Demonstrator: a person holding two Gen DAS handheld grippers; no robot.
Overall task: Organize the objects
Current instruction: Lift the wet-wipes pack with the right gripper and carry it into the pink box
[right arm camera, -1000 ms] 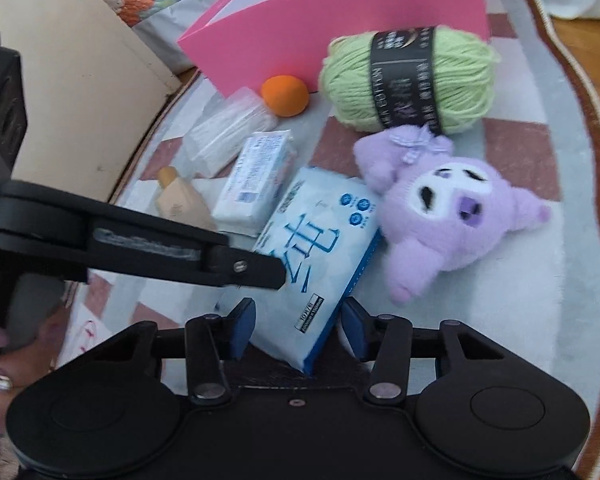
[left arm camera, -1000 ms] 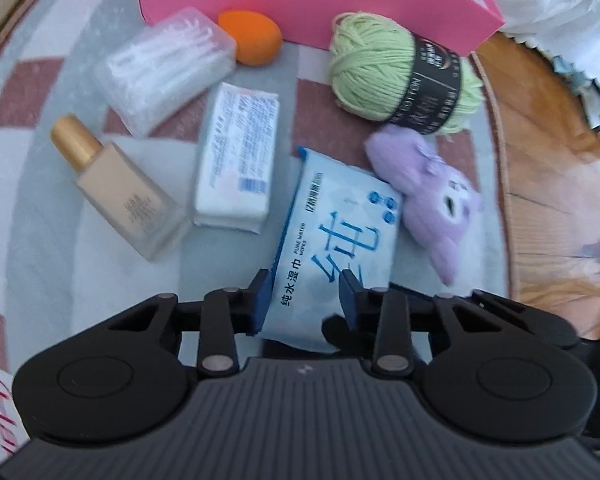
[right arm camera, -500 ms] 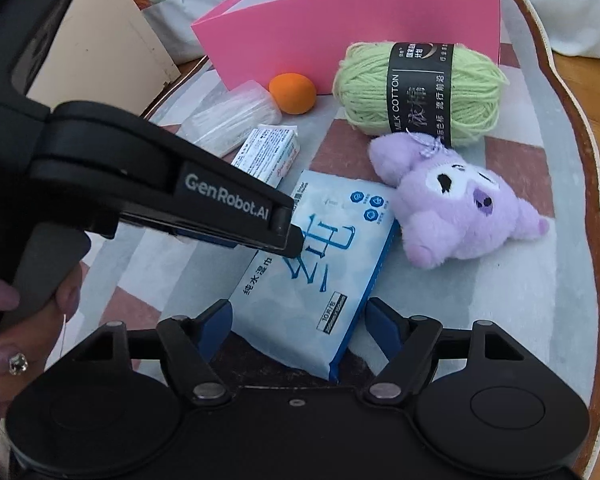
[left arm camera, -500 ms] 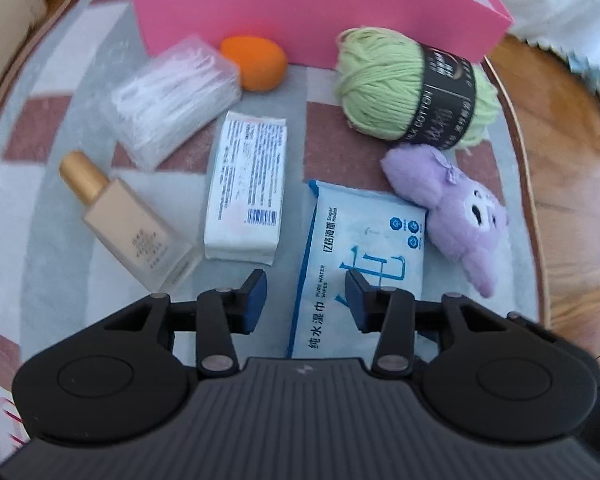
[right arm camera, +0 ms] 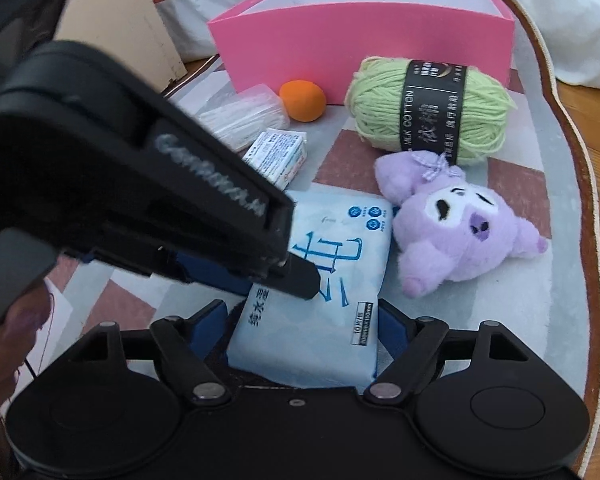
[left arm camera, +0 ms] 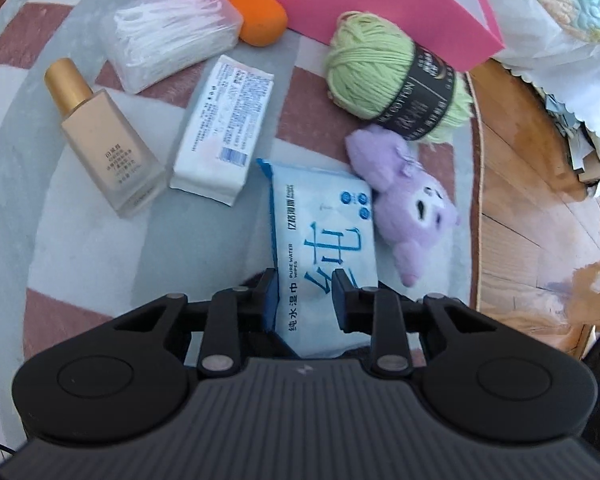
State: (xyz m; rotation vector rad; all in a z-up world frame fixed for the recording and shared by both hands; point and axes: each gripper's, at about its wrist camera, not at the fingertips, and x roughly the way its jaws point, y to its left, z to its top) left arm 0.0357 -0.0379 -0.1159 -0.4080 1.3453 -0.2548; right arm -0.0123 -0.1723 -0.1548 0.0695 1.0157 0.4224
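On the rug: wipes pack, plush at its 3 o'clock.
Left gripper: pinching the wipes pack.
Right gripper: opening, straddling the pack.

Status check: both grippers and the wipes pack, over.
Left gripper shut on the wipes pack. Right gripper opening, jaws either side of the pack, not pressing. Purple plush close beside the pack; pink box behind, open.

Items laid out on rug, referenced to pink box.
Wet-wipes pack flat, nearest camera; purple plush just right of it; green yarn skein, orange sponge, clear swab case against the box; white packet and foundation bottle lying left.
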